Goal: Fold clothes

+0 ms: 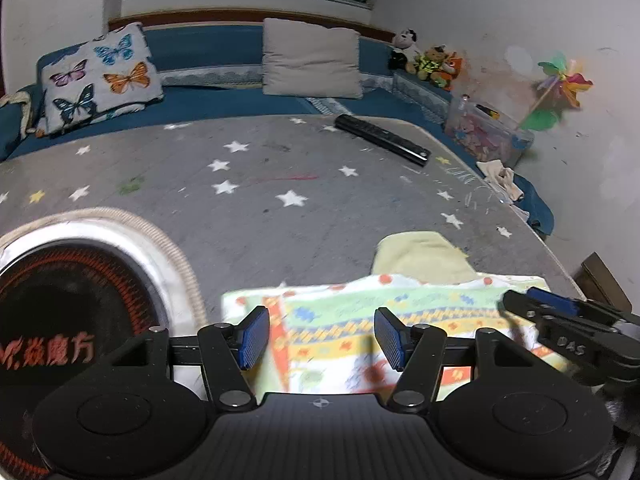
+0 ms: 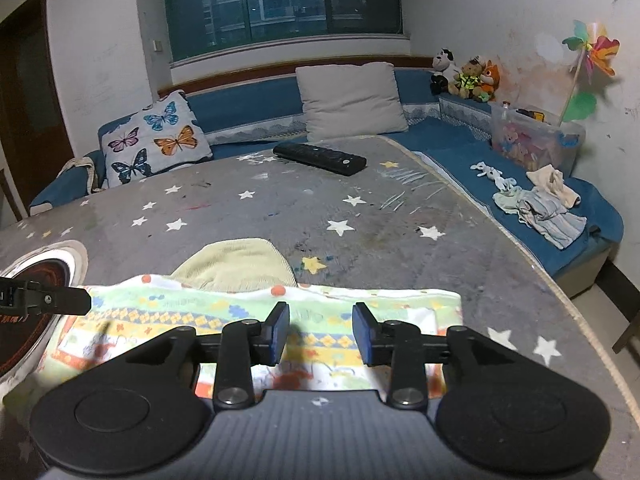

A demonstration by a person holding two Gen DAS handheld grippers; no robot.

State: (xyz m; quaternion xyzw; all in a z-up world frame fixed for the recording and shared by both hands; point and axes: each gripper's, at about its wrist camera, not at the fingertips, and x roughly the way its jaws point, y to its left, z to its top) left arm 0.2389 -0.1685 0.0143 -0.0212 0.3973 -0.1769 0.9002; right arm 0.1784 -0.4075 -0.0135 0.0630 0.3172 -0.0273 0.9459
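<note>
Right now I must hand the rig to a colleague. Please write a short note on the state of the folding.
Left gripper: open, over the patterned garment, holding nothing.
Right gripper: open, over the same garment, holding nothing.
The garment lies folded flat at the near edge of the star-print table; a pale yellow cloth sticks out from under its far edge.
Left: probably another fold. More clothes wait on the blue sofa.

A patterned cloth [image 2: 256, 320] with yellow, green and orange bands lies folded flat near the worktop's [image 2: 360, 232] near edge. A pale yellow ribbed garment [image 2: 236, 266] pokes out from under its far edge, lying flat.
</note>
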